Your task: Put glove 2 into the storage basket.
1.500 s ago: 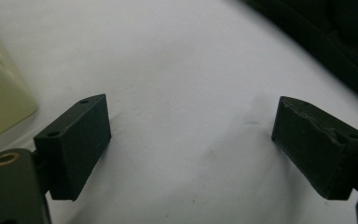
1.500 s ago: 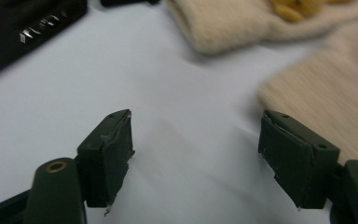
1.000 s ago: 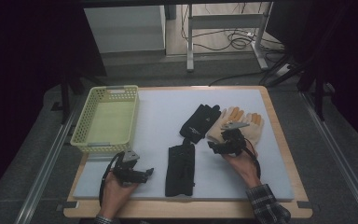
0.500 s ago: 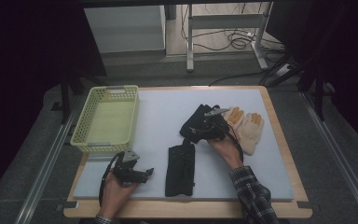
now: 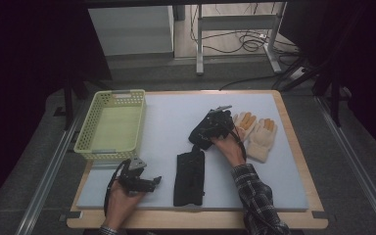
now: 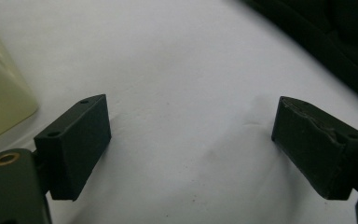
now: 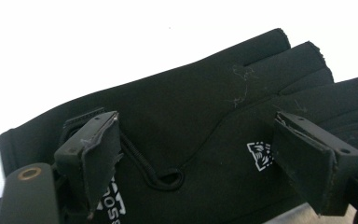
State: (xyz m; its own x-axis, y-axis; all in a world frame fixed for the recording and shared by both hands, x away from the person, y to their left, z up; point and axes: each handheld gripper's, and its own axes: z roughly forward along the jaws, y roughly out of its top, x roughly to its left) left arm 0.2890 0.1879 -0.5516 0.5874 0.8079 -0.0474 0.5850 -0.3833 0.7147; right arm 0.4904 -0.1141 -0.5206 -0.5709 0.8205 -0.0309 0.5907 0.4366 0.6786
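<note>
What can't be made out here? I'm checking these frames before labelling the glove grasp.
- Black glove: the white lettering near its cuff is cut off by the bottom edge and the near jaw in the right gripper view.
- Right gripper: in the high view it merges with the dark glove, so contact can't be told.
- Folded black glove: too dark in the high view to tell which side faces up.
- Cream gloves: partly hidden by the hand.

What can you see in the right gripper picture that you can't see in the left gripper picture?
The right gripper view has a black glove up close, with a small white logo and a cord loop, lying between the open jaws of the right gripper. The left gripper view has a corner of the yellow basket and bare mat between the open jaws of the left gripper. Both have two black jaws spread apart over the pale mat.
</note>
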